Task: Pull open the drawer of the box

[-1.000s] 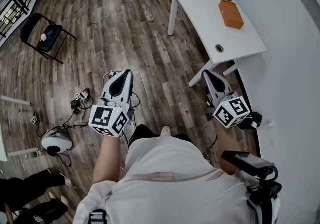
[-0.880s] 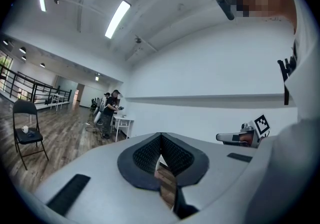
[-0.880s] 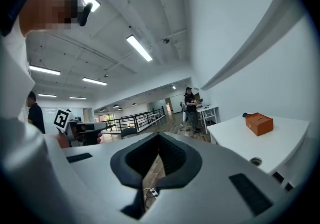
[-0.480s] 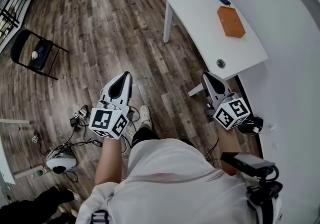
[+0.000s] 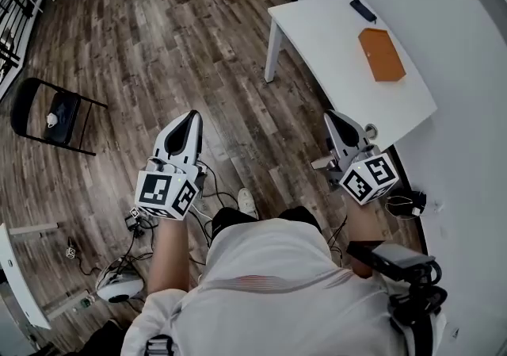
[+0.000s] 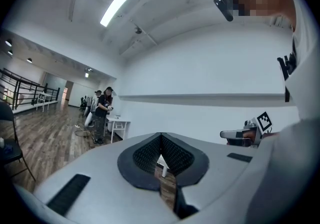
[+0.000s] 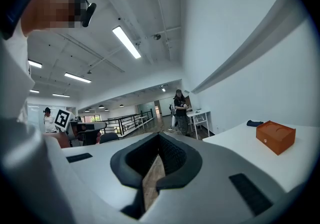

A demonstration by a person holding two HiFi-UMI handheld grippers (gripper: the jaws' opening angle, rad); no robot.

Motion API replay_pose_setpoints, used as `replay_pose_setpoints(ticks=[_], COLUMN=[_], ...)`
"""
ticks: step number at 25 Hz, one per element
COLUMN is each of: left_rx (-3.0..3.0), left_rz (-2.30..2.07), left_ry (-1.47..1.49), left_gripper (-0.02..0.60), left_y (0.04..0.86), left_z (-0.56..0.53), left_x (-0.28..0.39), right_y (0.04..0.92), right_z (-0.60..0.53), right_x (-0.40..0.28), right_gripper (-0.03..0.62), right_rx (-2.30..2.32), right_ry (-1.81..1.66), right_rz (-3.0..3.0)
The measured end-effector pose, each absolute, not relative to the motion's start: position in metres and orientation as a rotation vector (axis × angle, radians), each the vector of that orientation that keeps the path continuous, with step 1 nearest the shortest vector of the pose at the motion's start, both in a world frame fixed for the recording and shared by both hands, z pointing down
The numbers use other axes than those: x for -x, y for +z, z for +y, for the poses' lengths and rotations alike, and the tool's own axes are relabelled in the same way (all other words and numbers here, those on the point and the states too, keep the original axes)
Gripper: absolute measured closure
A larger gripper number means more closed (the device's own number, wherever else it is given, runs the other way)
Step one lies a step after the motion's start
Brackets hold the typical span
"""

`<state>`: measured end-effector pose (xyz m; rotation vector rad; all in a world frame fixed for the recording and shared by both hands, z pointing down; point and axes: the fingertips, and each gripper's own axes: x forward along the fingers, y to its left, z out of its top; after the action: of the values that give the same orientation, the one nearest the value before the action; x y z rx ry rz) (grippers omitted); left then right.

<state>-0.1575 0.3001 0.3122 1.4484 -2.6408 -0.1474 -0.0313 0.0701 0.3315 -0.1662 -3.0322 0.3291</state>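
Both grippers hang over the wood floor (image 5: 142,53), the left gripper (image 5: 188,126) and right gripper (image 5: 336,123) each pinched together on nothing. The orange box (image 5: 382,54) sits well ahead on the white table (image 5: 333,37), and I can't make out its drawer front. The risk I see: arriving with jaws together and shoving the box, or tugging one-handed so the whole box slides.

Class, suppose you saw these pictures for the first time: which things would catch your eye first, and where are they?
The orange box stands out brightest, lying on the white table at the upper right of the head view. Nearer, the left gripper and the right gripper are held out over the wooden floor, jaws together and empty.
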Motion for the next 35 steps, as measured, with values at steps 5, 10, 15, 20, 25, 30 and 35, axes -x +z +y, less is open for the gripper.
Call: replay_pose_setpoints(ticks=[5, 10, 15, 20, 25, 30, 35], left_rx=[-1.492, -1.566, -1.706, -1.858, -2.019, -2.173, -2.279], left_rz=[-2.596, -2.535, -2.438, -2.326, -2.198, -2.089, -1.937], left_ry=[-0.162, -0.169, -0.139, -0.102, -0.054, -0.032, -0.004], left_gripper=[0.572, 0.572, 0.572, 0.572, 0.572, 0.572, 0.572], left_y=[0.319, 0.328, 0.331, 0.335, 0.332, 0.328, 0.340], left_z=[0.283, 0.247, 0.172, 0.078, -0.028, -0.103, -0.159], left_x=[0.203, 0.235, 0.259, 0.274, 0.284, 0.273, 0.265], right_y=[0.337, 0.339, 0.341, 0.351, 0.360, 0.363, 0.374], right_z=[0.057, 0.022, -0.042, -0.109, -0.176, -0.230, -0.251], right_x=[0.064, 0.081, 0.081, 0.078, 0.070, 0.060, 0.033], right_gripper=[0.592, 0.592, 0.592, 0.592, 0.592, 0.591, 0.592], right_rx=[0.102, -0.015, -0.200, -0.373, -0.546, -0.668, -0.883], right_ry=[0.322, 0.312, 0.325, 0.359, 0.399, 0.391, 0.422], right_rz=[-3.027, -3.038, -3.065, -3.068, -3.047, -3.039, -2.988])
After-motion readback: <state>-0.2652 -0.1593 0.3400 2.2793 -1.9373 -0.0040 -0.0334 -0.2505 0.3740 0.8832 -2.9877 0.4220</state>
